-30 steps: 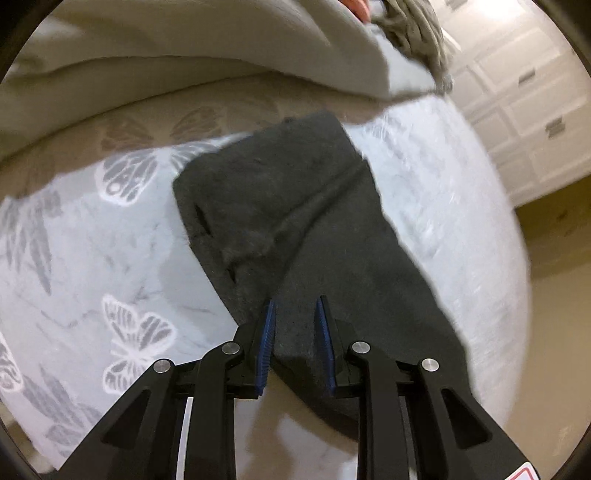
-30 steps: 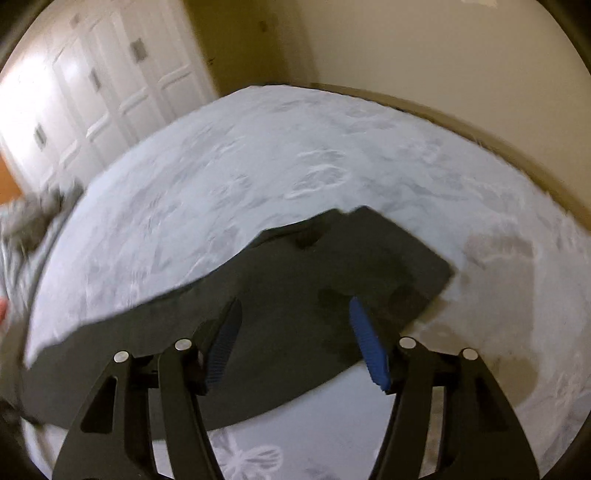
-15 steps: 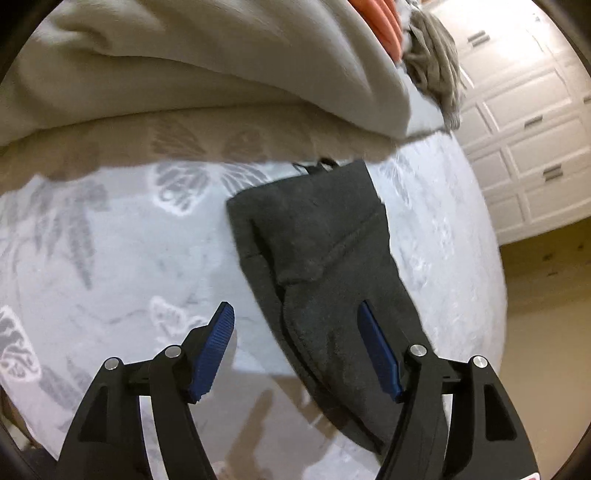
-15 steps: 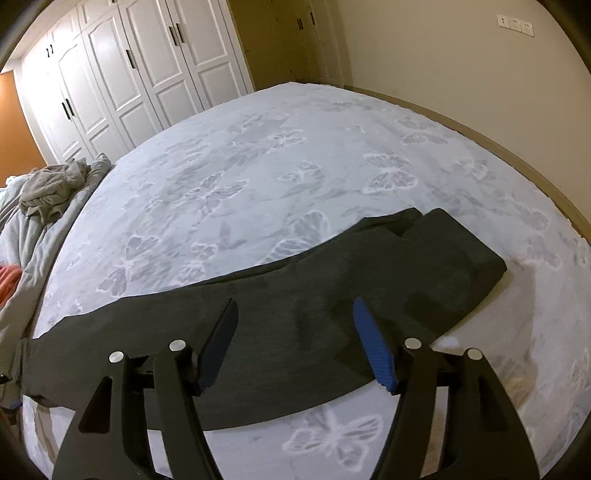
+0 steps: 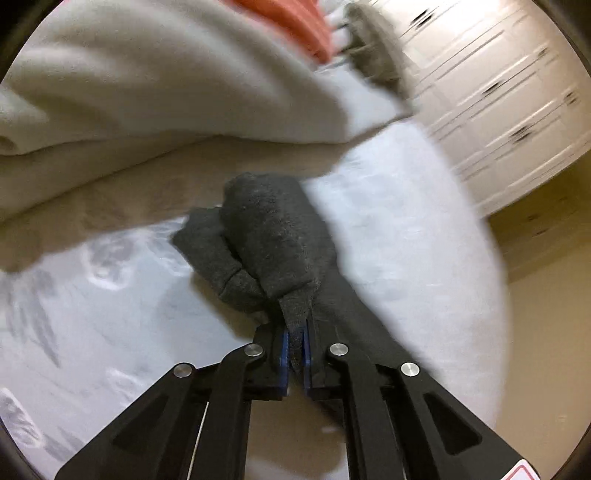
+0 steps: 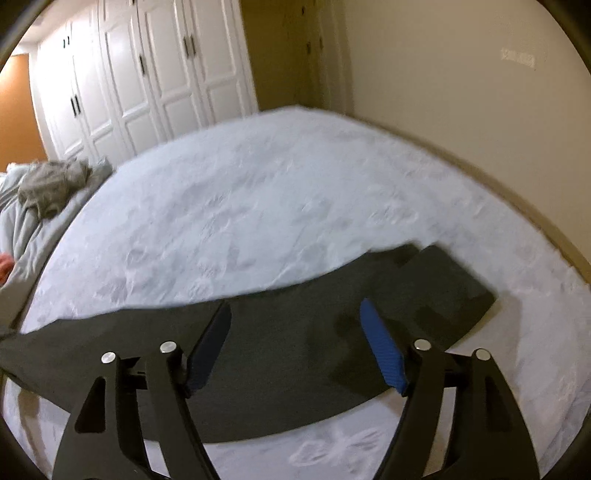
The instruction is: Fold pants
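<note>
Dark grey pants [image 6: 303, 354] lie stretched across a white bed sheet with butterfly print [image 6: 280, 206], one end folded flat at the right [image 6: 443, 291]. My left gripper [image 5: 294, 350] is shut on a pinch of the pants' cloth [image 5: 273, 236], which bunches up and lifts in front of the fingers. My right gripper [image 6: 295, 343] is open and empty, held just above the middle of the pants, with a blue pad [image 6: 384, 350] on each side of the cloth.
A beige duvet [image 5: 155, 85] is piled behind the pants, with an orange cloth [image 5: 295, 22] and a grey garment [image 6: 51, 184] on it. White wardrobe doors [image 6: 147, 81] stand beyond the bed. The bed edge and wall [image 6: 461, 92] are at the right.
My left gripper, open half a second ago, has closed on the pants' edge and pulled the cloth up into a bunch. My right gripper stays open and has dropped closer to the pants.
</note>
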The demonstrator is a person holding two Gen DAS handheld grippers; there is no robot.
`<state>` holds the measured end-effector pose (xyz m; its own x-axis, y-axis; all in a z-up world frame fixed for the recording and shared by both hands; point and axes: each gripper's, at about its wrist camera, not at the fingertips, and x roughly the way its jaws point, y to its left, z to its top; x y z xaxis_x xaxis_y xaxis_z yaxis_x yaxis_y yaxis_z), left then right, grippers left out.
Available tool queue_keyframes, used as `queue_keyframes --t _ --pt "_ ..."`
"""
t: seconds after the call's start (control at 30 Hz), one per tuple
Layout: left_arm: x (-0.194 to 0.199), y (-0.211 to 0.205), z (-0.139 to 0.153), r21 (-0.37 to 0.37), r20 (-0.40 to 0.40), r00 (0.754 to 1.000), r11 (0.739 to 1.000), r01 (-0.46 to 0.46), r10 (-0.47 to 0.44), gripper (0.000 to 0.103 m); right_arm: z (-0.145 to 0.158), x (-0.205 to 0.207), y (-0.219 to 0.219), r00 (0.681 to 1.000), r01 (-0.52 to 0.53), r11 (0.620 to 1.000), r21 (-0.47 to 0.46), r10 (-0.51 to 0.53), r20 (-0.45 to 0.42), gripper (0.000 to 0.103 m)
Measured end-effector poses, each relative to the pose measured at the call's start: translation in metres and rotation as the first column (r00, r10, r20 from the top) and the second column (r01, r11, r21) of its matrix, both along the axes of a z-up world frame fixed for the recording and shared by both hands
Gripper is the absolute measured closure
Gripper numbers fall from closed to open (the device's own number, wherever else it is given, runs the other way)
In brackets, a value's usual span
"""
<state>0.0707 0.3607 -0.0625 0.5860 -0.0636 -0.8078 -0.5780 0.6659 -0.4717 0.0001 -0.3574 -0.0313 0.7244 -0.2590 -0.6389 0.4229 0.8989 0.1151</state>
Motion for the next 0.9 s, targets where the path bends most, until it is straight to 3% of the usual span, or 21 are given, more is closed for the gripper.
queue_keyframes --t 0.07,0.1,0.2,0.27,0.33,0.43,0.47,0.5,0.53,0.57,0.67,0.7,0.77,0.8,0.83,0.9 --pt "0.000 0.010 -0.044 -0.093 -0.124 0.991 0.994 -0.065 0.053 0.098 -0.009 -0.004 -0.031 0.994 0.093 0.995 -0.021 -0.094 -0.047 0.025" --pt "-0.002 0.014 -0.049 -0.125 -0.113 0.991 0.989 -0.079 0.065 0.098 -0.012 -0.008 -0.043 0.992 0.116 0.993 -0.023 -0.117 -0.051 0.025" --pt "-0.002 0.008 -0.025 -0.036 -0.071 0.997 0.999 -0.037 0.034 0.097 -0.031 -0.020 -0.094 0.973 0.206 0.978 -0.024 -0.207 -0.104 0.025" --pt "0.001 -0.001 -0.023 0.030 -0.095 0.995 0.999 -0.025 0.028 0.097 -0.048 -0.023 -0.118 0.965 0.226 0.974 0.024 -0.220 -0.142 0.025" --pt "0.007 -0.001 -0.030 0.036 -0.125 0.992 0.999 -0.031 0.035 0.096 -0.062 -0.022 -0.138 0.963 0.244 0.964 0.105 -0.227 -0.146 0.025" --pt "0.010 -0.003 -0.032 0.033 -0.135 0.989 0.998 -0.048 0.052 0.095 -0.068 -0.014 -0.147 0.957 0.256 0.964 0.078 -0.241 -0.158 0.025" --pt "0.011 -0.003 -0.032 0.040 -0.137 0.989 0.998 -0.048 0.053 0.094 -0.073 -0.009 -0.148 0.958 0.245 0.966 0.080 -0.228 -0.175 0.047" --pt "0.013 -0.005 -0.033 0.050 -0.143 0.988 0.998 -0.048 0.055 0.094 -0.082 -0.004 -0.152 0.964 0.210 0.967 0.147 -0.179 -0.198 0.085" --pt "0.012 -0.006 -0.033 0.059 -0.145 0.988 0.997 -0.046 0.054 0.094 -0.081 -0.003 -0.154 0.969 0.202 0.962 0.182 -0.170 -0.178 0.091" --pt "0.013 -0.008 -0.033 0.071 -0.150 0.987 0.997 -0.042 0.052 0.093 -0.067 -0.006 -0.153 0.974 0.198 0.961 0.194 -0.171 -0.147 0.098" --pt "0.015 -0.010 -0.034 0.080 -0.153 0.987 0.996 -0.039 0.051 0.093 0.005 -0.014 -0.140 0.992 0.098 0.977 0.187 -0.110 0.056 0.098" --pt "0.014 -0.011 -0.034 0.077 -0.152 0.987 0.996 -0.043 0.054 0.093 0.044 -0.020 -0.133 0.984 0.057 0.986 0.156 -0.081 0.158 0.098" --pt "0.015 -0.013 -0.033 0.086 -0.153 0.987 0.995 -0.042 0.055 0.093 0.080 -0.029 -0.128 0.967 0.012 0.991 0.136 -0.047 0.252 0.098" --pt "0.014 -0.015 -0.033 0.095 -0.155 0.987 0.995 -0.038 0.053 0.092 0.092 -0.030 -0.127 0.961 -0.007 0.993 0.120 -0.026 0.276 0.098" --pt "0.013 -0.015 -0.033 0.103 -0.157 0.986 0.994 -0.036 0.052 0.092 0.088 -0.026 -0.128 0.969 -0.008 0.996 0.094 -0.015 0.245 0.098" --pt "0.015 -0.016 -0.034 0.105 -0.157 0.986 0.994 -0.040 0.057 0.092 0.046 -0.004 -0.137 0.993 -0.016 0.995 0.094 0.005 0.114 0.098"
